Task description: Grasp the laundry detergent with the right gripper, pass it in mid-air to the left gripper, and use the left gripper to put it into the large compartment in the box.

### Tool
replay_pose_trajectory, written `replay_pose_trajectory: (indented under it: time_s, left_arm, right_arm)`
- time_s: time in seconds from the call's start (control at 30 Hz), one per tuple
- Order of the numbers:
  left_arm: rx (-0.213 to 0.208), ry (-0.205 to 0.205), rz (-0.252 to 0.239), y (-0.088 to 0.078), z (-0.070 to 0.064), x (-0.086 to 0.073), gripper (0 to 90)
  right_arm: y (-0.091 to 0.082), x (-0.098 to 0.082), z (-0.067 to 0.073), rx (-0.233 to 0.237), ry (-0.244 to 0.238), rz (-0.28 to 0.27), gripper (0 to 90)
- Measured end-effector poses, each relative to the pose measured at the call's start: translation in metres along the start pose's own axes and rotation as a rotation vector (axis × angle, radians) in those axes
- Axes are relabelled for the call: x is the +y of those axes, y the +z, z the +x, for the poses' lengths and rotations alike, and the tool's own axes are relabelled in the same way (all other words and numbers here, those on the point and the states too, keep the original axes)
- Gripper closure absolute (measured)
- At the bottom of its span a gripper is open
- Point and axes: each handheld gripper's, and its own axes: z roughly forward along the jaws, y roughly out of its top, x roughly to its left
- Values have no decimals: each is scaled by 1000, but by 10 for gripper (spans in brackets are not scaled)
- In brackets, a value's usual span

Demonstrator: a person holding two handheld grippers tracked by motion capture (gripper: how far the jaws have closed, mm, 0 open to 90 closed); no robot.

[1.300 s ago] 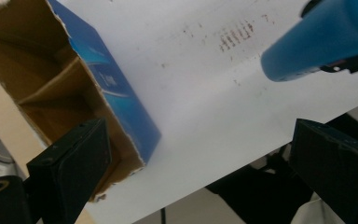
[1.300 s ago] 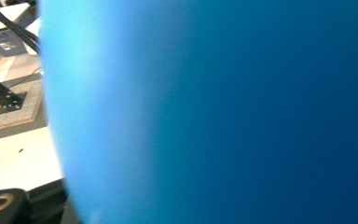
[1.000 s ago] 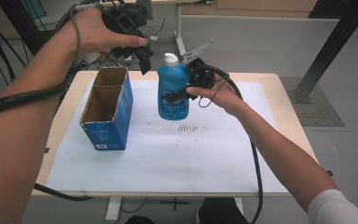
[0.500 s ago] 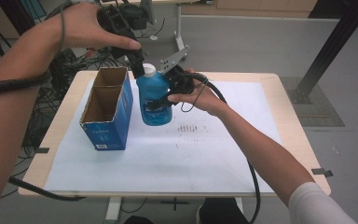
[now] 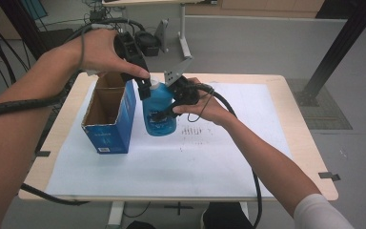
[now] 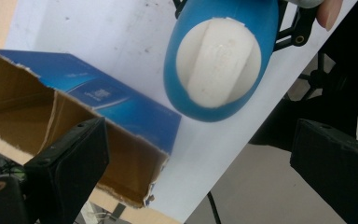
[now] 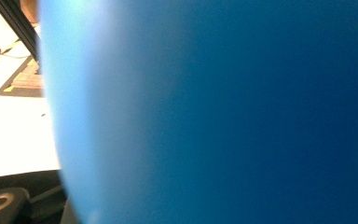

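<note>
From above, the right gripper [image 5: 164,112] clamps the bottle [image 5: 158,114] beside the box [image 5: 107,114]. The left gripper view shows the left gripper [image 6: 200,154] gaping above its white cap [image 6: 218,63], holding nothing.

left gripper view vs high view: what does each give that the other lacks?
Left gripper view alone: the flat top of the white cap seen end-on between the left gripper's open jaws, and the torn cardboard edge of the box up close.

High view alone: the whole table, the white sheet, both forearms, and the right gripper clamped on the bottle's side.

Both: the blue bottle held off the sheet beside the open blue box, with the left gripper just above its cap.
</note>
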Motion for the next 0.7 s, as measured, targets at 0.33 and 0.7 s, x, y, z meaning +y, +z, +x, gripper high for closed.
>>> replay_pose_trajectory:
  time_s: [0.33,0.7]
  left_arm:
    - [-34,43,16,17,-7,12,50]
    - [-55,74,41,39,-9,18,52]
  right_arm:
    - [6,-8,8,13,-11,-12,440]
    - [14,-9,15,21,-36,-31,440]
